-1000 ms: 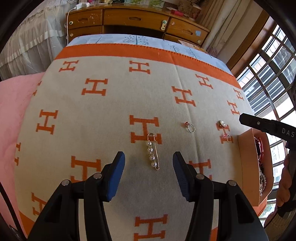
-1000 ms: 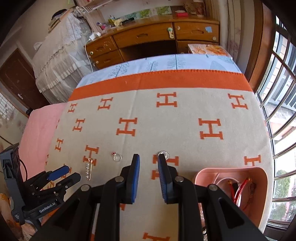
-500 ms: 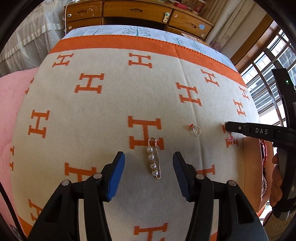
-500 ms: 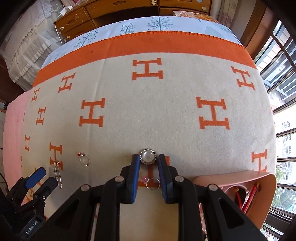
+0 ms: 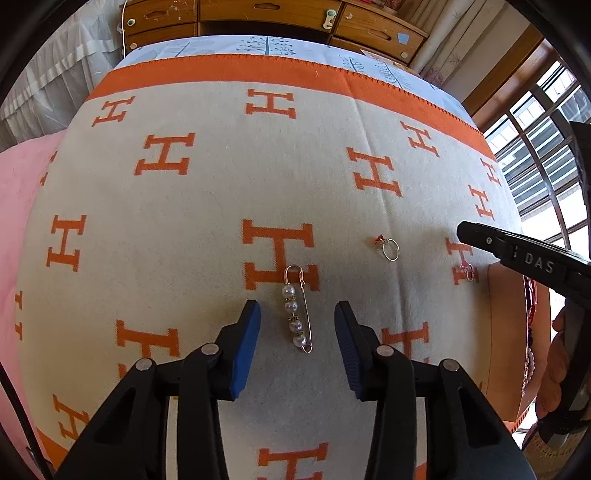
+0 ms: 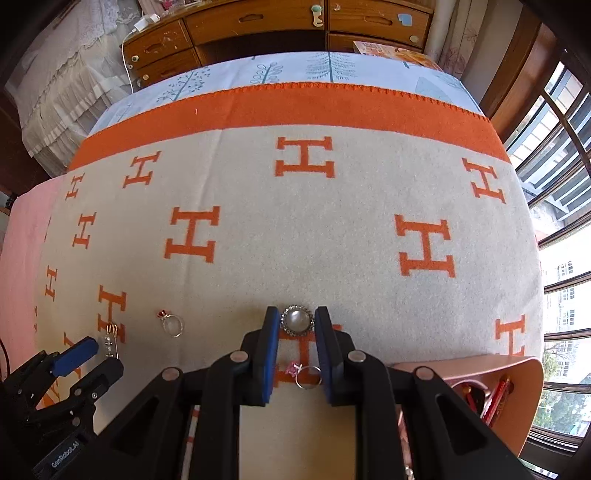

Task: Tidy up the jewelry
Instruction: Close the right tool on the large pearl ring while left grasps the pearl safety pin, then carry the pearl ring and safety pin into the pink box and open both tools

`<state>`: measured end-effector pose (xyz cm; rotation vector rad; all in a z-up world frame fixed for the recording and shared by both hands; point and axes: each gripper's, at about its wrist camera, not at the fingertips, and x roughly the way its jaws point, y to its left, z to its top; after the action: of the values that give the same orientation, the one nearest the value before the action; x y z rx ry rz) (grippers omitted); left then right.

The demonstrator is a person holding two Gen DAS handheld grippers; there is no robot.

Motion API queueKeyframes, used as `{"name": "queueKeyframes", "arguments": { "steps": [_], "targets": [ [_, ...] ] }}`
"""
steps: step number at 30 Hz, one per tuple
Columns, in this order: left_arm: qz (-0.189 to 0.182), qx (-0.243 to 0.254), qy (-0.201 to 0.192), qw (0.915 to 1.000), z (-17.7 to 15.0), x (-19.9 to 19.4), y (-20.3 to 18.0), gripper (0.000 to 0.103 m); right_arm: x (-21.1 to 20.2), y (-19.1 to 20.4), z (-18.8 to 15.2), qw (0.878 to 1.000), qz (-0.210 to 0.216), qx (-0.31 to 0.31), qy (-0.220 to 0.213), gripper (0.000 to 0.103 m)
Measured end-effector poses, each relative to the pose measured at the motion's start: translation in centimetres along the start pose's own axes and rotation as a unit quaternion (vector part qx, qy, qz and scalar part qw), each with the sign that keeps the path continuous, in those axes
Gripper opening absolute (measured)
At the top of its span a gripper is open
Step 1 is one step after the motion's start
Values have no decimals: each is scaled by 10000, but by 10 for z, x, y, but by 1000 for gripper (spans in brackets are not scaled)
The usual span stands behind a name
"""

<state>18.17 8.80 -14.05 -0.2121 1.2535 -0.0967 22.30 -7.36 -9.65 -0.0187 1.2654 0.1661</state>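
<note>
A pearl safety-pin brooch [image 5: 297,310] lies on the blanket between the pads of my open left gripper [image 5: 297,312], untouched. A ring with a red stone [image 5: 388,248] lies to its right, and also shows in the right wrist view [image 6: 171,323]. A ring with a pink stone [image 6: 306,374] lies between the right gripper's fingers near their base. My right gripper [image 6: 297,318] has its blue pads at both sides of a round pearl brooch [image 6: 297,320] with a sparkly rim; whether they press it is unclear.
A pink box [image 6: 524,373] holding red jewelry stands at the right edge of the bed. The beige blanket with orange H marks [image 5: 221,177] covers the bed. A wooden dresser [image 6: 280,26] stands beyond. Windows are on the right.
Both grippers have come lower and closer to the blanket. The right gripper's pads have come to flank the round brooch. The left gripper has moved forward around the pearl pin.
</note>
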Motion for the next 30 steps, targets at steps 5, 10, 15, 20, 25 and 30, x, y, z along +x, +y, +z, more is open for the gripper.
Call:
{"name": "queueKeyframes", "arguments": {
  "steps": [5,10,15,20,25,30],
  "targets": [
    [158,56,34,9999,2,3,-4,8,-28,2,-16,9991,195,-161,-345,19],
    [-5,-164,67,9998,2,4,0,5,-54,-5,-30,9967,505,-168,-605,19],
    [-147,-190,-107,9997,-2,-16,-6,5,-81,-20,-45,9929,760,-102,-910,19],
    [-356,118,-405,9985,-6,-51,-37,5,-113,-45,-64,9879,848,-1,-1298,19],
    [-648,636,-667,9936,-11,-84,-89,5,-140,-75,-86,9836,849,168,-1583,19],
    [-917,1207,-777,9854,-18,-103,-148,5,-146,-108,-105,9825,764,448,-1636,19]
  ]
}}
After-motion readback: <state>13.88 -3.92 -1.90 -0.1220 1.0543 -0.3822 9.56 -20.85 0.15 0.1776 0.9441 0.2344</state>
